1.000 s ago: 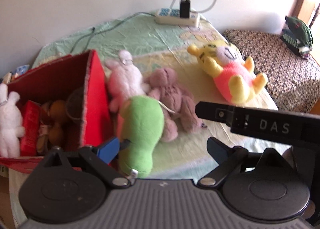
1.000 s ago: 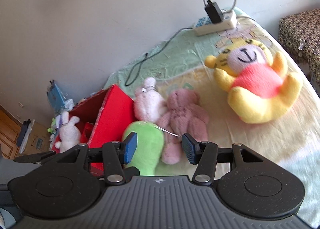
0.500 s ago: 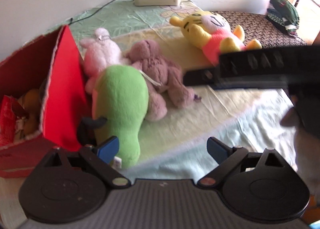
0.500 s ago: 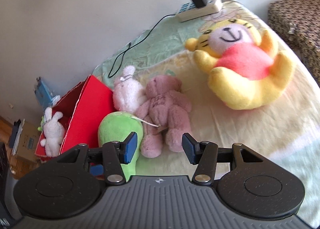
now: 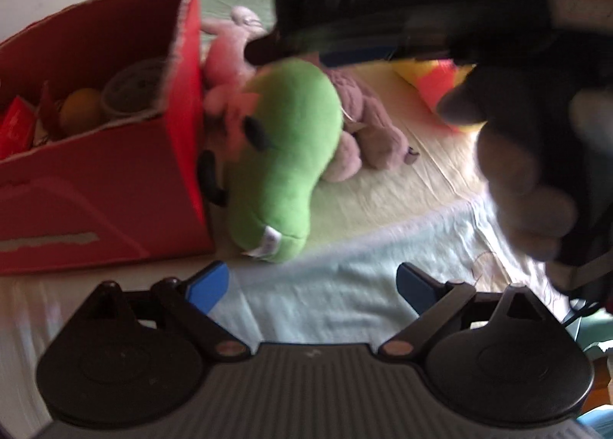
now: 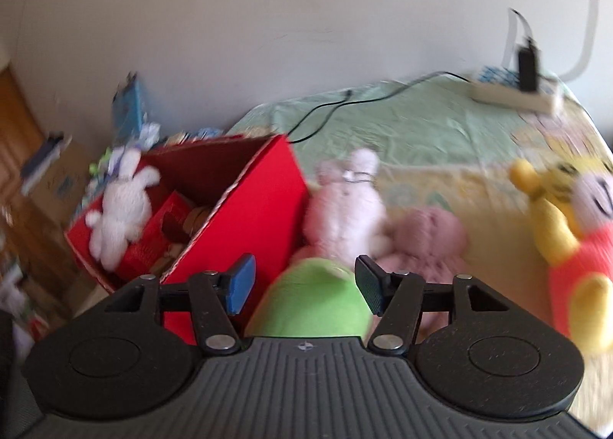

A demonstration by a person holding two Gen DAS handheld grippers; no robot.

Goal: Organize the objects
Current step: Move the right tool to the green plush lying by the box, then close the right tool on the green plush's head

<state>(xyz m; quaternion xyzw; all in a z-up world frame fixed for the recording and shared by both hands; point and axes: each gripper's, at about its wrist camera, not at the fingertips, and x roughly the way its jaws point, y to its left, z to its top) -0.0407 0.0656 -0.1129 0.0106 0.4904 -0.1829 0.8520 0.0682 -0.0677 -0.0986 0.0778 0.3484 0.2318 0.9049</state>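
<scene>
Right gripper (image 6: 304, 287) spread wide above the head end of the green plush (image 6: 312, 299), nothing yet pinched; left gripper (image 5: 312, 284) likewise spread and empty, low over the sheet (image 5: 345, 297) just short of the plush's tail. Green plush lying against the outer wall of the red box (image 6: 245, 217), touching the pink rabbit (image 6: 346, 209) and mauve bear (image 6: 429, 236). Best done by lowering until both pads straddle the thick middle, closing firmly on the soft body, then lifting clear of the neighbours and over the box rim.
</scene>
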